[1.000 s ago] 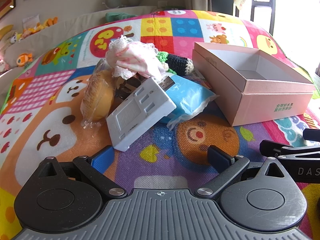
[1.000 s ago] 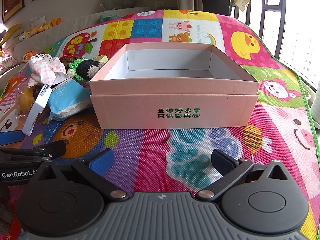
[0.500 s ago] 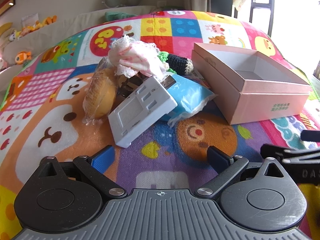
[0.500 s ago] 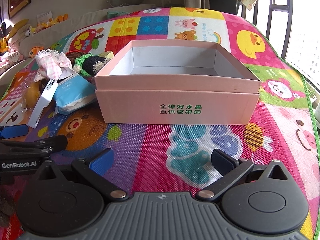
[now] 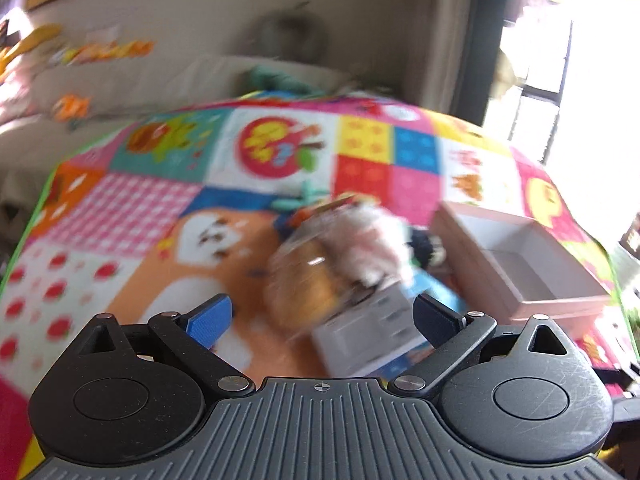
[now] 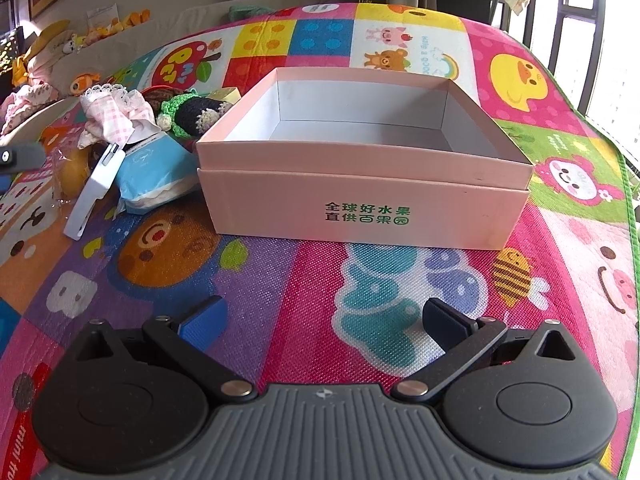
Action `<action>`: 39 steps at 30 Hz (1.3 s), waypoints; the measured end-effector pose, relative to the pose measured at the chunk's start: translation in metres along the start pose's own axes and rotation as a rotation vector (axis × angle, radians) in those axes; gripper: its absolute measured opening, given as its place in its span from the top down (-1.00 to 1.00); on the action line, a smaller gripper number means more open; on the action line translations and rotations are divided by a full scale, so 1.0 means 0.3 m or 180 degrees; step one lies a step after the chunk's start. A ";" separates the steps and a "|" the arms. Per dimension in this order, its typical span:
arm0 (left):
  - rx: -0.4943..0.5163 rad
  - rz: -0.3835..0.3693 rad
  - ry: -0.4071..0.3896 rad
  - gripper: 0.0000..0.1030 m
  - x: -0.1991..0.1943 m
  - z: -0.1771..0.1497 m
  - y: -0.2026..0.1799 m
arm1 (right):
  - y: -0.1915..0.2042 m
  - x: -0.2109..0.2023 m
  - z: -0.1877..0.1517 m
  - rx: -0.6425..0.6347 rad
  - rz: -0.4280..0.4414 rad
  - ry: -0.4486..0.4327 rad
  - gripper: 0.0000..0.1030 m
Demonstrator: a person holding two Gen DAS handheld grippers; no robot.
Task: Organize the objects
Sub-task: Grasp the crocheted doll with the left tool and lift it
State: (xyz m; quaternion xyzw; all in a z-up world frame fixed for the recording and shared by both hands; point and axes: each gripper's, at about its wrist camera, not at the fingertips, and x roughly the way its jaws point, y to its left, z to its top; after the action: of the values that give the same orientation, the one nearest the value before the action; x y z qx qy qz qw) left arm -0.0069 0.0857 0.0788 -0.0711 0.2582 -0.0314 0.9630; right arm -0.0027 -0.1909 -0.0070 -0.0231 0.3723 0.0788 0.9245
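An empty pink box (image 6: 360,184) stands open on the colourful play mat (image 6: 360,300). Left of it lies a pile: a white plastic device (image 6: 94,192), a blue tissue pack (image 6: 154,174), a bagged yellow bun (image 6: 72,170), pink checked cloth (image 6: 114,114) and a dark crocheted toy (image 6: 192,114). The left wrist view is blurred; there the bun (image 5: 304,292), the device (image 5: 368,332) and the box (image 5: 520,264) show. My left gripper (image 5: 322,316) is open and empty, above the pile. My right gripper (image 6: 324,320) is open and empty, in front of the box.
A sofa with plush toys (image 6: 100,32) runs along the back wall. A window with dark bars (image 6: 580,20) is at the right. The mat's green edge (image 6: 628,200) runs down the right side.
My left gripper has risen and swung left with motion blur, so the pile now sits low between its fingers. My right gripper has lifted slightly and looks down into the box more.
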 end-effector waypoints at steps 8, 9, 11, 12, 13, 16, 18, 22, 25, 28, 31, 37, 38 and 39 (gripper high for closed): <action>-0.0523 -0.0326 0.0227 -0.94 0.125 0.274 -0.092 | 0.007 0.003 -0.002 -0.0003 -0.0025 -0.0015 -1.00; -0.0531 -0.0265 0.0296 -0.94 0.162 0.303 -0.115 | 0.008 0.002 -0.003 -0.0001 -0.0028 -0.0018 -1.00; -0.0490 -0.0122 0.0441 -0.90 0.247 0.333 -0.163 | 0.007 0.002 -0.004 0.0003 -0.0029 -0.0023 -1.00; -0.0452 -0.0041 0.0531 -0.87 0.293 0.338 -0.180 | 0.007 0.002 -0.004 0.0005 -0.0028 -0.0023 -1.00; -0.0395 0.0059 0.0642 -0.78 0.347 0.339 -0.198 | 0.008 0.001 -0.004 0.0003 -0.0029 -0.0023 -1.00; -0.0320 0.0400 0.0941 -0.45 0.483 0.319 -0.213 | 0.008 -0.001 -0.005 0.0004 -0.0034 -0.0027 -1.00; -0.0241 0.0581 0.0986 -0.59 0.548 0.300 -0.222 | 0.008 -0.001 -0.005 0.0006 -0.0035 -0.0028 -1.00; 0.0160 0.0795 0.0951 -0.88 0.613 0.303 -0.290 | 0.008 -0.004 -0.008 0.0009 -0.0036 -0.0031 -1.00; 0.0409 0.0893 0.1076 -0.89 0.615 0.280 -0.326 | 0.006 -0.005 -0.010 0.0015 -0.0028 -0.0034 -1.00; 0.0598 0.0832 0.1191 -0.91 0.585 0.266 -0.311 | 0.006 -0.010 -0.014 0.0024 -0.0017 -0.0039 -1.00; 0.0393 0.0800 0.1260 -0.87 0.550 0.261 -0.249 | 0.007 -0.011 -0.014 0.0026 -0.0017 -0.0040 -1.00; -0.0042 0.0758 0.1282 -0.76 0.621 0.253 -0.187 | 0.006 -0.011 -0.013 0.0028 -0.0017 -0.0039 -1.00; -0.0050 0.0740 0.1237 -0.70 0.635 0.249 -0.182 | 0.006 -0.011 -0.013 0.0027 -0.0017 -0.0038 -1.00; -0.0032 0.0721 0.1149 -0.47 0.639 0.247 -0.181 | 0.006 -0.011 -0.014 0.0028 -0.0017 -0.0039 -1.00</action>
State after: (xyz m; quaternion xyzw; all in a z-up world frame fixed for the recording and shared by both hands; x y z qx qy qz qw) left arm 0.1948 0.0225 0.0561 -0.0396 0.4330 0.0660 0.8981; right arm -0.0082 -0.1900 -0.0076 -0.0195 0.3670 0.0749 0.9270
